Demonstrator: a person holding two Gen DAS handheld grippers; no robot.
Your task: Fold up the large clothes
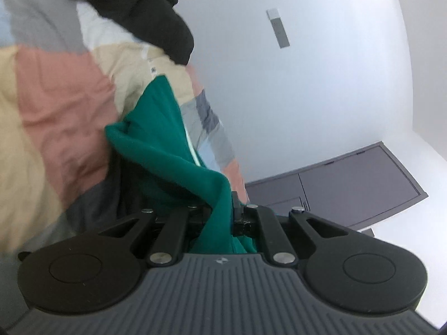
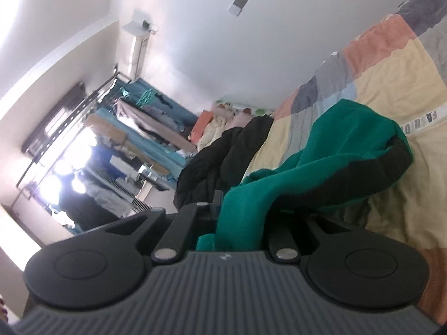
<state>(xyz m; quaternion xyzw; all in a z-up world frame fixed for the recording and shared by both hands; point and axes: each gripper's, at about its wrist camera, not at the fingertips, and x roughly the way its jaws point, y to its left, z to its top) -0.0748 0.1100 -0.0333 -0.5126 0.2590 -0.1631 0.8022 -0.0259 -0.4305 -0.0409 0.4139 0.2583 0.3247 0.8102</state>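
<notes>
Garment (image 1: 156,142): green cloth, matt, soft knit look, black lining band. Quilt (image 2: 391,83): patchwork cloth, matt, wrinkled. Left claw (image 1: 220,217) and right claw (image 2: 240,217): matt black plastic links, shiny metal pins, ribbed grey body. Cabinet (image 1: 357,184): smooth, matt grey.

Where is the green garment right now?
The green garment is pinched in both grippers, left and right, hanging over the patchwork quilt, near the black jacket.
</notes>
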